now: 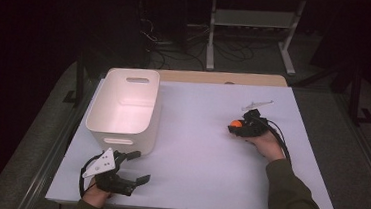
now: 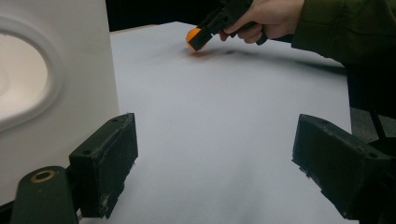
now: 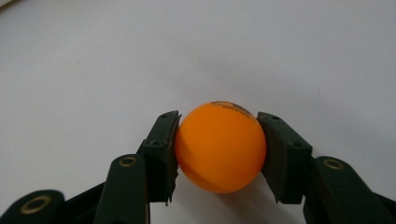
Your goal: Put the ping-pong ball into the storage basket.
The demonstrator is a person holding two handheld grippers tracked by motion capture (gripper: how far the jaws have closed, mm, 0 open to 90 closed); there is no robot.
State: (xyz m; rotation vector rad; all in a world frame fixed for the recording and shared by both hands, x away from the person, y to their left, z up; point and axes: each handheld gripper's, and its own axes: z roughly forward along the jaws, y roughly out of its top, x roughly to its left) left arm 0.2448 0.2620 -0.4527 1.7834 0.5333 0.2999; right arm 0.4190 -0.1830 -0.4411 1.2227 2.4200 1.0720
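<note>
Item: orange ball (image 3: 219, 147), smooth, glossy, dark print near its top; right of centre in the high view, lower middle of the right gripper view.

Holder: right claw (image 3: 218, 154), clamped on the ball's two sides, low over the white surface (image 1: 205, 151).

Risk, as judged: the smooth round shell could squirt from the flat pads if pressure shifts, then roll away.

Nearby: left claw (image 2: 215, 168), jaws apart and holding nothing, lower left of the high view, beside the white bin (image 1: 123, 107).
</note>
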